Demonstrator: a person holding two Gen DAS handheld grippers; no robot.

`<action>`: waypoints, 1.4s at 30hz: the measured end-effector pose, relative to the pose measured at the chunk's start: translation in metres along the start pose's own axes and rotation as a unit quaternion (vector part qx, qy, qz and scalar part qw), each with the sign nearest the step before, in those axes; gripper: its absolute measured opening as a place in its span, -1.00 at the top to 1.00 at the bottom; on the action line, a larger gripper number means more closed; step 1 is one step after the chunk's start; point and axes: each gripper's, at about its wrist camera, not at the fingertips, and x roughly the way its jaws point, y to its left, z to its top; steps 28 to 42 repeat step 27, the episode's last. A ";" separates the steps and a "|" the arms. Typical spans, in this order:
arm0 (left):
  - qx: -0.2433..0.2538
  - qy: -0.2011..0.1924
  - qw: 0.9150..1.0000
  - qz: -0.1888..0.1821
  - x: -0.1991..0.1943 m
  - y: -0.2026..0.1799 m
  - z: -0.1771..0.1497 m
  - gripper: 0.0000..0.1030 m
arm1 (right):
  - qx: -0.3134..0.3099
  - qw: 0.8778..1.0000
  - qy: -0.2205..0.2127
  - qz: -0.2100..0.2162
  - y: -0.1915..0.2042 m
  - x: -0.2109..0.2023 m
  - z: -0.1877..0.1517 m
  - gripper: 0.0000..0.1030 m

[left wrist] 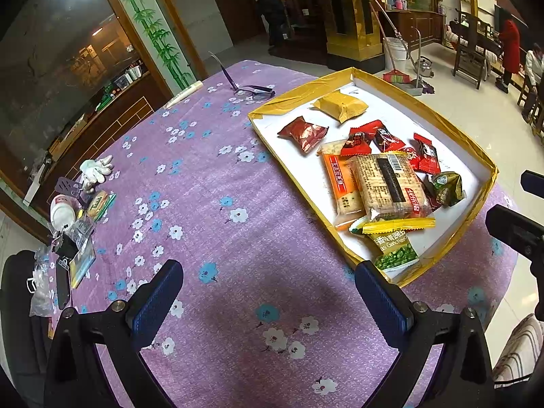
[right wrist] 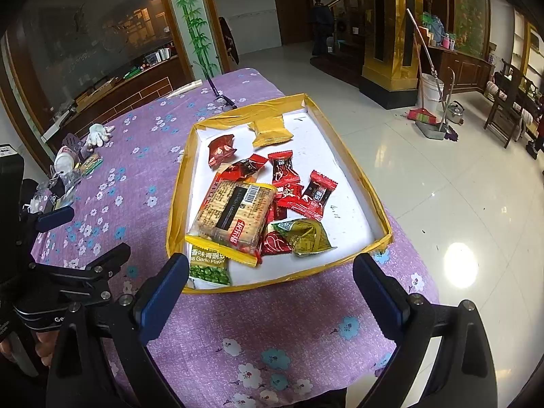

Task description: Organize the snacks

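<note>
While both tongs, left (left wrist: 268,292) and right (right wrist: 270,284), gape wide, empty, snacks (right wrist: 234,214) fill tray (right wrist: 357,166) on table (left wrist: 204,187).

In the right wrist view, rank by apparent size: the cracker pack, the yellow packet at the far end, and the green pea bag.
1. cracker pack, largest.
2. yellow packet; farther away, so it may be understated.
3. green pea bag; partly hidden under the crackers, so unsure.

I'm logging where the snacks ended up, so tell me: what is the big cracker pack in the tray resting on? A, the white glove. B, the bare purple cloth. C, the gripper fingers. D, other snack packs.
D: the cracker pack lies inside the yellow-edged tray, overlapping the green pea packet and red candies.
</note>
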 end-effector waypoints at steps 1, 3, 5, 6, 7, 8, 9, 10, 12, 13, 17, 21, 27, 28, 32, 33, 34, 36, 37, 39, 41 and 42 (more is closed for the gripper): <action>0.000 0.000 1.000 0.000 0.000 0.000 0.000 -0.98 | 0.000 1.000 0.000 0.000 0.000 0.000 0.000 -0.88; 0.000 0.000 1.000 -0.001 0.000 -0.001 0.000 -0.98 | 0.000 1.000 0.000 -0.001 0.000 0.000 0.000 -0.88; 0.000 0.000 1.000 -0.001 -0.001 -0.001 0.000 -0.98 | 0.001 1.000 -0.001 -0.001 -0.001 0.000 -0.001 -0.88; 0.000 0.000 1.000 -0.001 -0.001 -0.002 0.000 -0.98 | 0.002 1.000 -0.001 -0.001 -0.001 -0.001 -0.001 -0.88; 0.000 0.000 1.000 -0.001 0.000 -0.001 0.000 -0.98 | 0.002 1.000 -0.001 -0.001 -0.001 -0.001 -0.002 -0.88; 0.000 0.000 1.000 -0.001 0.000 -0.001 0.000 -0.98 | 0.003 1.000 -0.001 -0.001 -0.002 -0.001 -0.002 -0.88; 0.001 0.000 1.000 -0.001 0.000 -0.002 0.001 -0.98 | 0.003 1.000 -0.001 -0.001 -0.002 -0.001 -0.002 -0.88; 0.002 0.000 1.000 -0.002 0.000 -0.003 0.001 -0.98 | 0.003 1.000 -0.001 -0.001 -0.002 -0.001 -0.002 -0.88; 0.002 0.001 1.000 -0.003 0.000 -0.004 0.002 -0.98 | 0.003 1.000 -0.001 -0.001 -0.002 -0.001 -0.002 -0.88; 0.003 0.001 1.000 -0.003 0.000 -0.004 0.002 -0.98 | 0.003 1.000 0.000 -0.001 -0.002 -0.001 -0.002 -0.88; 0.004 0.002 1.000 -0.005 0.000 -0.005 0.003 -0.98 | 0.006 1.000 0.000 -0.002 -0.004 -0.002 -0.003 -0.88; 0.007 0.004 1.000 -0.009 0.001 -0.007 0.003 -0.98 | 0.007 1.000 0.000 -0.002 -0.005 -0.002 -0.003 -0.88; -0.001 0.003 1.000 -0.026 0.000 -0.005 0.003 -0.98 | 0.009 1.000 -0.001 -0.003 -0.006 -0.003 -0.004 -0.88; -0.001 0.003 1.000 -0.026 0.000 -0.005 0.003 -0.98 | 0.009 1.000 -0.001 -0.003 -0.006 -0.003 -0.004 -0.88; -0.001 0.003 1.000 -0.026 0.000 -0.005 0.003 -0.98 | 0.009 1.000 -0.001 -0.003 -0.006 -0.003 -0.004 -0.88; -0.001 0.003 1.000 -0.026 0.000 -0.005 0.003 -0.98 | 0.009 1.000 -0.001 -0.003 -0.006 -0.003 -0.004 -0.88; -0.001 0.003 1.000 -0.026 0.000 -0.005 0.003 -0.98 | 0.009 1.000 -0.001 -0.003 -0.006 -0.003 -0.004 -0.88; -0.001 0.003 1.000 -0.026 0.000 -0.005 0.003 -0.98 | 0.009 1.000 -0.001 -0.003 -0.006 -0.003 -0.004 -0.88; -0.001 0.003 1.000 -0.026 0.000 -0.005 0.003 -0.98 | 0.009 1.000 -0.001 -0.003 -0.006 -0.003 -0.004 -0.88; -0.001 0.003 1.000 -0.026 0.000 -0.005 0.003 -0.98 | 0.009 1.000 -0.001 -0.003 -0.006 -0.003 -0.004 -0.88; -0.001 0.003 1.000 -0.026 0.000 -0.005 0.003 -0.98 | 0.009 1.000 -0.001 -0.003 -0.006 -0.003 -0.004 -0.88; -0.001 0.003 1.000 -0.026 0.000 -0.005 0.003 -0.98 | 0.009 1.000 -0.001 -0.003 -0.006 -0.003 -0.004 -0.88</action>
